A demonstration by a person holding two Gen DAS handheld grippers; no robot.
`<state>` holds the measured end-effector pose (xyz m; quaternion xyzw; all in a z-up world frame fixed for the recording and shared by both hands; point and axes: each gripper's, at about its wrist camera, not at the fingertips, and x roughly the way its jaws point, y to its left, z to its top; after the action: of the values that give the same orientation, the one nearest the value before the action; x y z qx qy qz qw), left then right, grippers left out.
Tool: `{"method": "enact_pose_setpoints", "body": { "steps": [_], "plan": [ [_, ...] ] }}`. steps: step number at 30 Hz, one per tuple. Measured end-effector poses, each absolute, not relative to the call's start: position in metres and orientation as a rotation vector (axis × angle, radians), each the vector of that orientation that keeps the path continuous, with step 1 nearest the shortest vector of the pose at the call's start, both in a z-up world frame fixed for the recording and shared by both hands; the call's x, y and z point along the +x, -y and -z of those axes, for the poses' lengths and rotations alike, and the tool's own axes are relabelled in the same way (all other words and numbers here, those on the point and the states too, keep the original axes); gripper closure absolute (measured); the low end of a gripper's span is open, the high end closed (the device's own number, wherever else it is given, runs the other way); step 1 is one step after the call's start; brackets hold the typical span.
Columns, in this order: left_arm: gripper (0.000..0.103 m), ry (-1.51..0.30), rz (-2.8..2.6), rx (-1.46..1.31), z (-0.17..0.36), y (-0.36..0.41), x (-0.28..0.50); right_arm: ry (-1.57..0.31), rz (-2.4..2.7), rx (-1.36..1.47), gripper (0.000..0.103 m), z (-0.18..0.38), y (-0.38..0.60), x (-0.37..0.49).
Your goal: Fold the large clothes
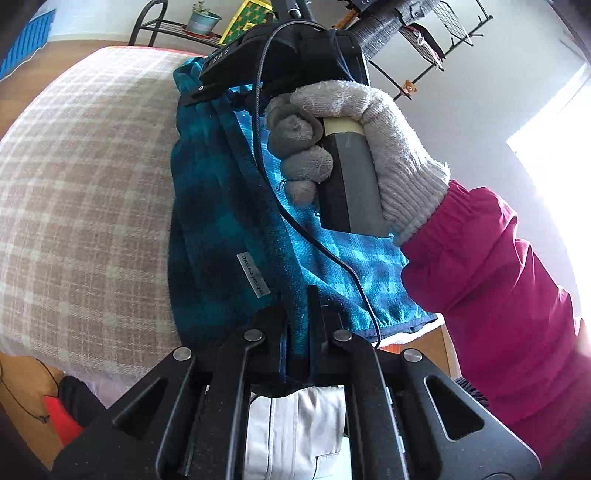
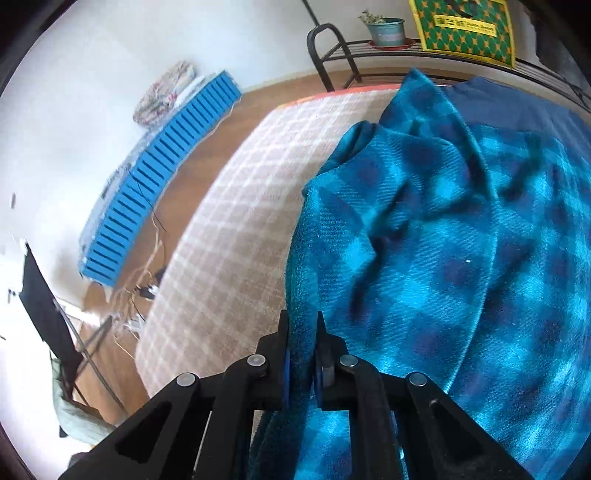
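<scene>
A large teal and navy plaid fleece garment [image 1: 221, 229] hangs over the beige checked bed cover [image 1: 85, 192]. My left gripper [image 1: 297, 314] is shut on the garment's edge, near a small grey label [image 1: 263, 275]. The right gripper [image 1: 236, 79] shows at the top of the left wrist view, held by a gloved hand [image 1: 369, 147], its tips at the garment's far edge. In the right wrist view my right gripper [image 2: 301, 332] is shut on a thick folded edge of the garment [image 2: 461, 258], which fills the right half above the bed cover [image 2: 236, 236].
A black metal shelf [image 2: 332, 48] with a potted plant [image 2: 386, 31] and a yellow-green bag [image 2: 465, 29] stands beyond the bed. A blue slatted crate [image 2: 159, 173] lies on the wooden floor to the left. The person's pink sleeve [image 1: 498, 295] is at the right.
</scene>
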<state>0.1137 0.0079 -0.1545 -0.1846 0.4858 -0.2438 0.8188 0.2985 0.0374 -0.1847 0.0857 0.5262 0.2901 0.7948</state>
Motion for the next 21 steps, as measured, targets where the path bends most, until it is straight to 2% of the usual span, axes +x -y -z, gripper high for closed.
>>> {"method": "enact_pose_setpoints", "body": {
  "steps": [6, 13, 17, 21],
  "plan": [
    [0.098, -1.039, 0.582, -0.315, 0.152, 0.028, 0.115, -1.033, -0.62, 0.398, 0.096, 0.178, 0.051, 0.293],
    [0.098, -1.063, 0.637, -0.222, 0.158, 0.062, 0.114, -0.987, -0.516, 0.637, 0.096, 0.22, 0.148, 0.267],
    [0.098, -1.08, 0.644, -0.187, 0.164, 0.072, 0.115, -1.036, -0.451, 0.626, 0.096, 0.242, 0.168, 0.264],
    [0.098, -1.094, 0.647, -0.179, 0.165, 0.075, 0.119, -1.041, -0.427, 0.554, 0.096, 0.237, 0.164, 0.27]
  ]
}}
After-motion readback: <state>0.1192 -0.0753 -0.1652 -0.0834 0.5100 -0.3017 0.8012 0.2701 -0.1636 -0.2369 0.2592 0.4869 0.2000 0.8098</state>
